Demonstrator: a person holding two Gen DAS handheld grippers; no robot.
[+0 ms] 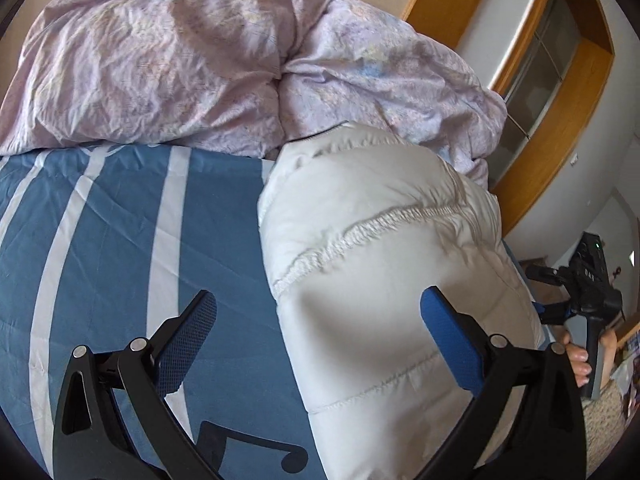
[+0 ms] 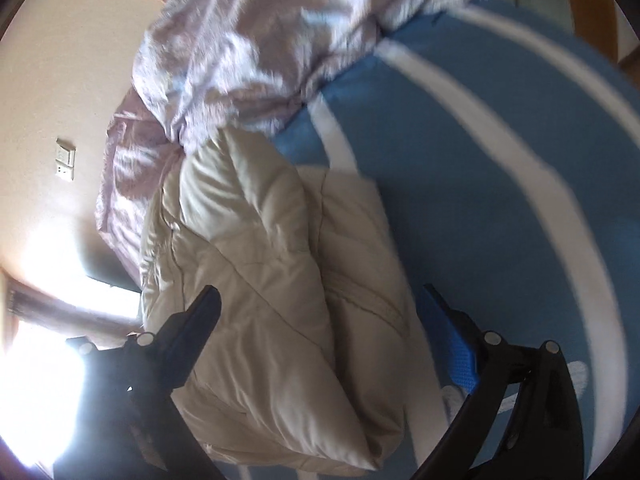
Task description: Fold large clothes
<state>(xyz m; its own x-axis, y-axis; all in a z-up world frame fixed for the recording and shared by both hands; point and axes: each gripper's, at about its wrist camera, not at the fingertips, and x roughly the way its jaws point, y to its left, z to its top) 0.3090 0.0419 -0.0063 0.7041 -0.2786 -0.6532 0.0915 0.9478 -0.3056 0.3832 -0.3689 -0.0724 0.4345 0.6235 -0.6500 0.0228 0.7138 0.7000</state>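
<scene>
A white puffy quilted jacket (image 1: 380, 248) lies folded in a thick bundle on a blue bed sheet with white stripes (image 1: 120, 240). My left gripper (image 1: 320, 320) is open and empty, hovering over the jacket's left edge, its right finger above the fabric. In the right wrist view the same jacket (image 2: 272, 280) looks cream and lies folded near the bed's edge. My right gripper (image 2: 320, 312) is open and empty just above it. The right gripper (image 1: 588, 292) also shows at the far right of the left wrist view, held in a hand.
A crumpled lilac duvet (image 1: 220, 60) is heaped at the head of the bed, touching the jacket's far end; it also shows in the right wrist view (image 2: 260, 52). A wooden-framed cabinet (image 1: 560, 80) stands to the right. A wall with sockets (image 2: 64, 164) and a bright window lie beyond the bed.
</scene>
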